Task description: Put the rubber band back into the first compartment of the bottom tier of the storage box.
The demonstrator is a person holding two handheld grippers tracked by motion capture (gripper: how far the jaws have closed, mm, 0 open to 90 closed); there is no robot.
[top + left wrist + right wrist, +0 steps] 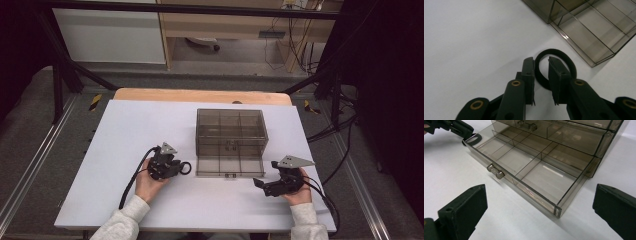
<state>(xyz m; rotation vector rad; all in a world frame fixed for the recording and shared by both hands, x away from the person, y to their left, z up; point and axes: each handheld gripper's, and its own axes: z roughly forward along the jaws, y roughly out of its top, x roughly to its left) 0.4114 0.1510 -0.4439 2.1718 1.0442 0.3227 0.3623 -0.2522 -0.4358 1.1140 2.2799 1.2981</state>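
Note:
A black elastic ring point(564, 56) lies flat on the white table point(125, 140), just left of the pulled-out bottom drawer point(227, 165) of a smoked clear drawer box point(230, 125). My left gripper point(541, 60) straddles the ring's near arc, one jaw outside the loop and one over its inside. A gap shows on both sides of the band, so the gripper is open. From above the ring point(186, 168) pokes out past the left gripper point(179, 167). My right gripper point(539, 217) stands wide open in front of the drawer's right corner, with nothing between its fingers.
The open drawer point(524, 162) is split into several empty compartments and has a small knob point(494, 171) on its front. A closed drawer sits above it in the box. The table's wooden edge point(200, 95) runs behind the box.

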